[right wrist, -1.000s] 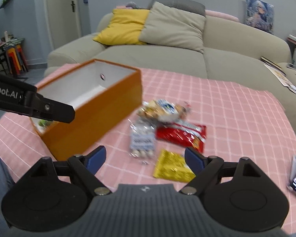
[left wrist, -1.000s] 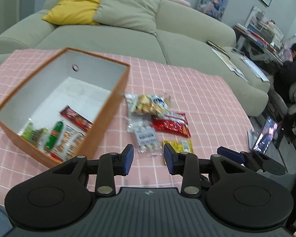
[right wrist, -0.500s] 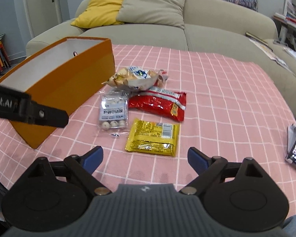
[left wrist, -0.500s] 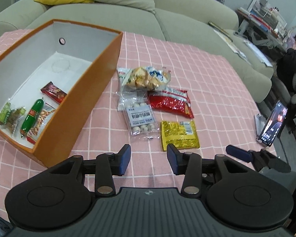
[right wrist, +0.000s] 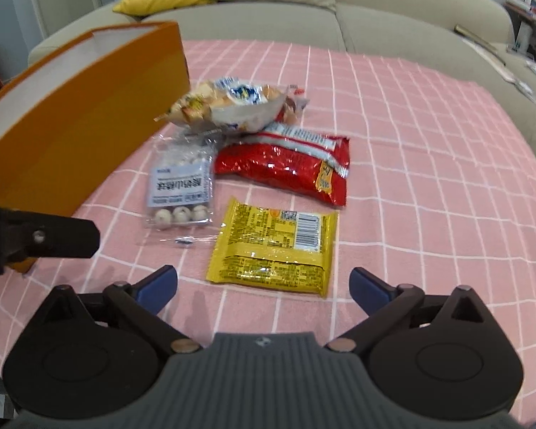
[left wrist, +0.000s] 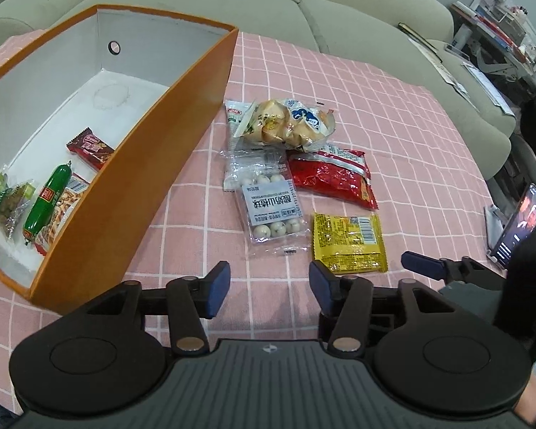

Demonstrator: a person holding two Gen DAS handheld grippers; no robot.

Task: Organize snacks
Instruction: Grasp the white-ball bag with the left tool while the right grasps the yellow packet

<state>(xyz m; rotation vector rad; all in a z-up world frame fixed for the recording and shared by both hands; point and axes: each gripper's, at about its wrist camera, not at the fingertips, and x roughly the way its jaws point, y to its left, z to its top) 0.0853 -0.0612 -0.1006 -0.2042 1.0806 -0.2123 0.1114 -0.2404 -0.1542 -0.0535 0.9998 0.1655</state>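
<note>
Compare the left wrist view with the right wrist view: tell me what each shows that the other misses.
Only the left wrist view looks into the orange box: a green sausage, a dark red bar and a green raisin packet lie inside. It also shows a phone on a stand.

Only the right wrist view shows the right gripper open just short of the yellow packet.

Both show the yellow packet, red bag, clear bag of white balls and bread bag.
</note>
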